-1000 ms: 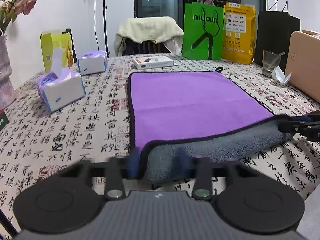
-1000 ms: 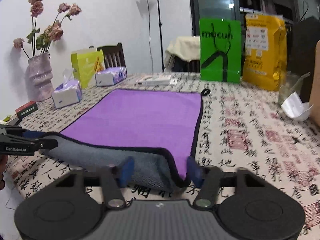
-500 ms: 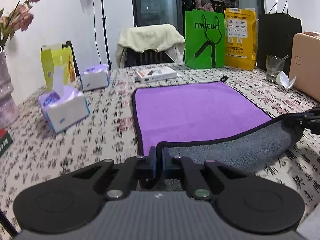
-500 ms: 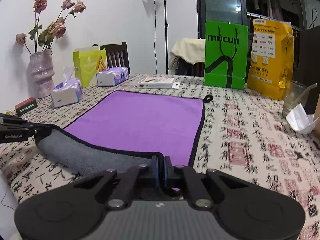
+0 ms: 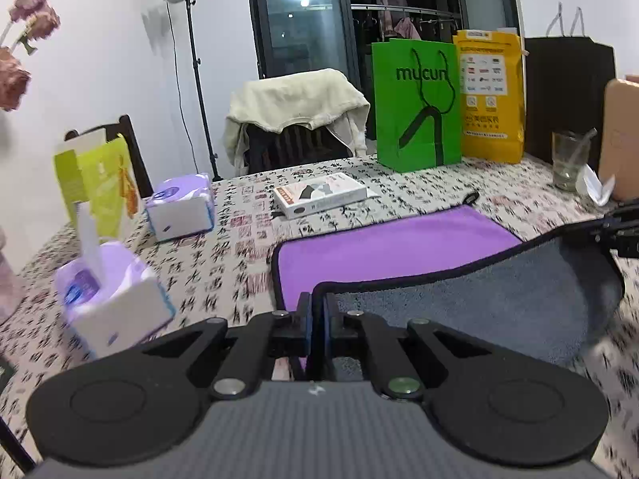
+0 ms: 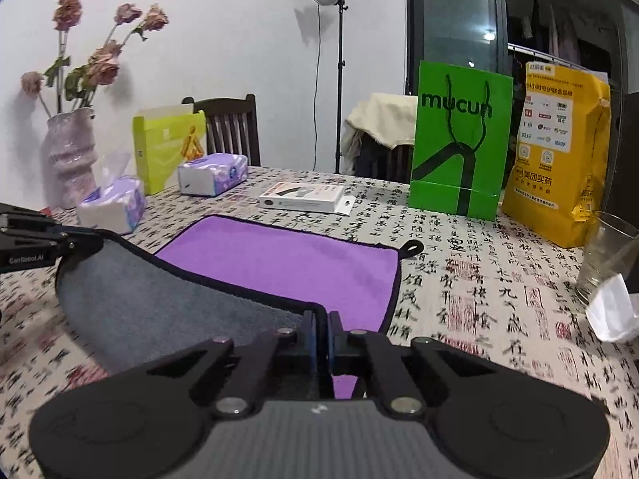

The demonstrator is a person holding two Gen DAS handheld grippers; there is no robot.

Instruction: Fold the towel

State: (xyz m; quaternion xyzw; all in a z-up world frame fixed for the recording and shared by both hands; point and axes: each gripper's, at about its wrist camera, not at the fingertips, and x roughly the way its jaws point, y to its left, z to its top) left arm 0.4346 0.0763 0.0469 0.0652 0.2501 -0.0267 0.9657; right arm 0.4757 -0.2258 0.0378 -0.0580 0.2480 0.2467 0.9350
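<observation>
A purple towel [image 5: 391, 239] with a grey underside and black trim lies on the patterned tablecloth; it also shows in the right wrist view [image 6: 287, 259]. Its near edge is lifted off the table and carried over the purple face, grey side [image 5: 499, 299] up. My left gripper [image 5: 317, 311] is shut on the near left corner. My right gripper [image 6: 321, 327] is shut on the near right corner. Each gripper shows at the edge of the other's view, the right one in the left wrist view [image 5: 623, 235] and the left one in the right wrist view [image 6: 36, 243].
Two tissue boxes [image 5: 112, 295] [image 5: 181, 207], a yellow-green carton [image 5: 96, 179] and a vase [image 6: 72, 159] stand at the left. A white box [image 5: 319, 195] lies beyond the towel. Green [image 5: 415, 103] and yellow [image 5: 491, 95] bags stand at the back. A glass [image 6: 607, 255] and crumpled paper [image 6: 611, 311] are at the right.
Both grippers closed on the towel's near corners, then lifted and carried the near edge forward over the purple face, exposing more grey underside.
</observation>
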